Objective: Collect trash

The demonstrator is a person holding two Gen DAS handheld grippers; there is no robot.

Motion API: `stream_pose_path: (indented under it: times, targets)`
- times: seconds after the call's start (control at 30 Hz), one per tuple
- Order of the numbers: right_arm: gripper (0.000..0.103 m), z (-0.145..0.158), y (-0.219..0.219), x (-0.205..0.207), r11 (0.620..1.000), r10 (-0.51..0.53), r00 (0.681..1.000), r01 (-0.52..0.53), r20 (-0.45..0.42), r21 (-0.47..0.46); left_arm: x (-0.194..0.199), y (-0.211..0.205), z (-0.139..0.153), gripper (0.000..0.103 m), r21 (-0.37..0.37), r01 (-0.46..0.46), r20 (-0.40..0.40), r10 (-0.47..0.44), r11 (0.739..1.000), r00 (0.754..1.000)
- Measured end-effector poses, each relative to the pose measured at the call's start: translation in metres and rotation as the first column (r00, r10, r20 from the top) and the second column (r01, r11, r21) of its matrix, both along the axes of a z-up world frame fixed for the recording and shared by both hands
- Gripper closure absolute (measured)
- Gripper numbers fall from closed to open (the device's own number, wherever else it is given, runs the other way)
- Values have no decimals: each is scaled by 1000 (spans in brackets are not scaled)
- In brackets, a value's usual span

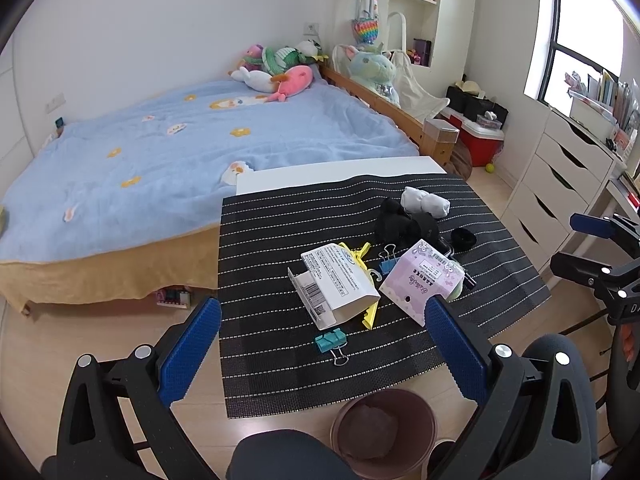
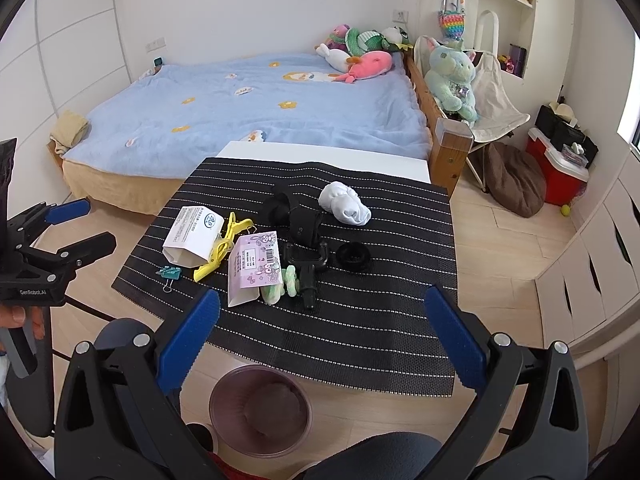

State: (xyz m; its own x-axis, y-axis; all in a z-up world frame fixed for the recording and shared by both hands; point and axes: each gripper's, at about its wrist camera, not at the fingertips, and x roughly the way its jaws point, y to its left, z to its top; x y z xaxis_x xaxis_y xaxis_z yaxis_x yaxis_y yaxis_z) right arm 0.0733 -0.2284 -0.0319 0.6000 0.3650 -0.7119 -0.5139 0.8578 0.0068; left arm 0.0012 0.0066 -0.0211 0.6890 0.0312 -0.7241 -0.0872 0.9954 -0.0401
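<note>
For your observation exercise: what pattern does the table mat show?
The mat is black with thin pale stripes, clearest in the right wrist view.

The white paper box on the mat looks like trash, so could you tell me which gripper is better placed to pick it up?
Left. The white box lies ahead between the open left gripper fingers; for the right gripper it sits off to the left side.

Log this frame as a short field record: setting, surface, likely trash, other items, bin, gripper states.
setting: bedroom, blue-covered bed behind the table
surface: black striped mat
likely trash: white paper box; pink paper box
other items: teal binder clip; yellow clip; white socks; black socks
bin: brown wastebasket on the floor, near edge of mat
left gripper: open, empty
right gripper: open, empty
</note>
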Motion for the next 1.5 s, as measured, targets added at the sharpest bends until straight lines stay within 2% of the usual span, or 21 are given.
stream_pose_path:
  times: [0.23,0.43,0.53,0.67,0.9,1.07,1.23,1.27,1.4,1.5]
  targets:
    - [3,-2,3,1,1000,4,1000,-4,-4,-1,18,4,-5,5,-34,-11,-48,9,999,999]
    - [3,-5,3,2,1000,5,1000,-5,-13,1,44,21,-16,5,-136,-68,-120,51,988,991]
    - [3,-7,3,3,1000,4,1000,-4,-19,0,58,27,-23,5,-159,-97,-156,72,983,985]
    - [3,-8,3,3,1000,3,1000,-3,-25,0,75,34,-38,5,-210,-136,-232,86,968,969]
    - [3,-12,3,3,1000,0,999,0,-32,1,93,43,-70,5,-317,-221,-353,102,922,930]
    - [3,-15,2,4,1000,-2,999,2,-38,4,100,42,-83,5,-345,-238,-387,94,908,917]
    - [3,-17,2,4,1000,-2,999,3,-43,3,102,41,-88,6,-369,-236,-394,79,899,916]
    - [3,-17,3,4,1000,-2,999,2,-45,3,102,40,-89,8,-372,-235,-395,76,898,916]
    - [3,-18,3,4,1000,1,999,-1,-47,1,103,41,-92,30,-383,-232,-401,65,894,914]
    - [3,-18,3,4,1000,0,999,0,-48,2,101,41,-92,42,-390,-222,-394,56,894,917]
